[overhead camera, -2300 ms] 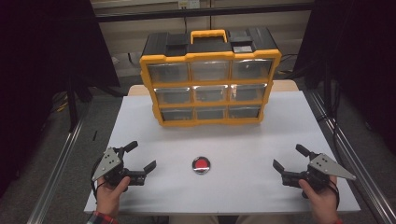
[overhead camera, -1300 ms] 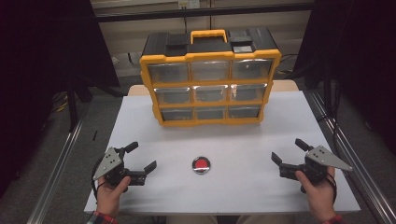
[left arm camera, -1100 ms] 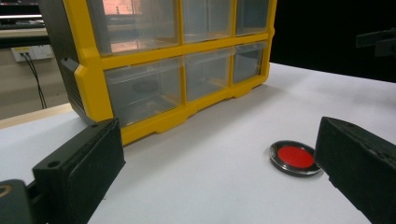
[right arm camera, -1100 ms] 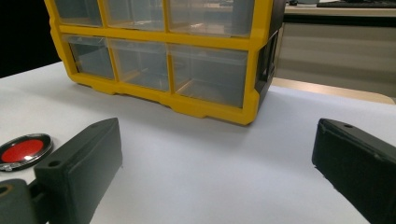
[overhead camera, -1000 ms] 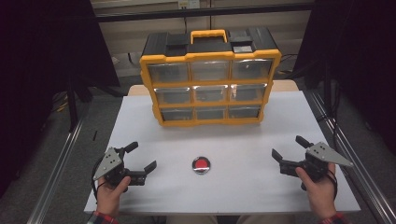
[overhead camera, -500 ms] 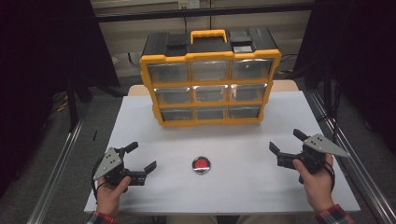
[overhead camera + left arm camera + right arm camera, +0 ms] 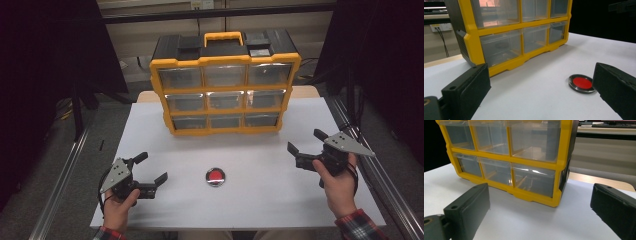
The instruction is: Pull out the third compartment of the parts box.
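Right gripper [image 7: 309, 148] first: its black fingers [image 7: 466, 207] stand wide apart with nothing between them, and in the right gripper view they frame the lower right corner of the yellow drawer cabinet [image 7: 524, 157], whose clear drawers look shut. That is the change here: over the last couple of seconds the right hand [image 7: 340, 182] has lifted and slid forward along the bench [image 7: 250, 205], from near the front right edge to about halfway towards the cabinet, its fingers now aimed at the bottom row of drawers. The left gripper [image 7: 150, 172] hasn't budged at all; it sits low near the front left of the bench, fingers [image 7: 466, 92] spread just as wide and empty, looking across at the red-centred disc [image 7: 581, 83]. And the disc itself? It lies flat on the bench where it has been all along, in the middle front in the high view, between the two grippers, well clear of the cabinet and touched by neither. So my read is that the right side is heading for a drawer, probably on the right-hand column, to open it before the disc gets picked up; which drawer exactly, I can't tell yet. The left gripper looks best placed for the pick.
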Available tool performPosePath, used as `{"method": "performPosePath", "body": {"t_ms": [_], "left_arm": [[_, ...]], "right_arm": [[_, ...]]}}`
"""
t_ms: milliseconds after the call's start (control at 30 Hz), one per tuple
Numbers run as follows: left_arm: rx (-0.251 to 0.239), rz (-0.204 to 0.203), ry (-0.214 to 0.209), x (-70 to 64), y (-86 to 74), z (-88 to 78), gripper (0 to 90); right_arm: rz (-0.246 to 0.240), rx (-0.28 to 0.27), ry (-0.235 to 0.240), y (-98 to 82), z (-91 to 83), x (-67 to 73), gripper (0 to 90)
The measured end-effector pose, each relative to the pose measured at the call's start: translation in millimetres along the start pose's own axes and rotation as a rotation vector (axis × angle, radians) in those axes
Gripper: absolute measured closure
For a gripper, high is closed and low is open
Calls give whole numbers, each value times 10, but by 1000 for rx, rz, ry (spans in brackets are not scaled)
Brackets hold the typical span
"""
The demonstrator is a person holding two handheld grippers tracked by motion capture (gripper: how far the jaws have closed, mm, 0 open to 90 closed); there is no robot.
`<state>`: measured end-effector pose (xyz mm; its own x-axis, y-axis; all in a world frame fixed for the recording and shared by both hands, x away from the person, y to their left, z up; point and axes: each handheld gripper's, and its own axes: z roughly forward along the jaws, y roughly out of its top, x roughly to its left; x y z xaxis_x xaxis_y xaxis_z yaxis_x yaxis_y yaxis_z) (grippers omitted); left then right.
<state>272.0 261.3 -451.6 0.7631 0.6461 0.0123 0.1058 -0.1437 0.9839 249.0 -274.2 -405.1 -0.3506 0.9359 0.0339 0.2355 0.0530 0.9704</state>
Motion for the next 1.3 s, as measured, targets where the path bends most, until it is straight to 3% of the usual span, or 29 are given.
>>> {"method": "performPosePath", "body": {"t_ms": [1300], "left_arm": [[2,-8,-2,-3,-9,11,18]], "right_arm": [[-18,-7,-20,486,205,-30,18]]}}
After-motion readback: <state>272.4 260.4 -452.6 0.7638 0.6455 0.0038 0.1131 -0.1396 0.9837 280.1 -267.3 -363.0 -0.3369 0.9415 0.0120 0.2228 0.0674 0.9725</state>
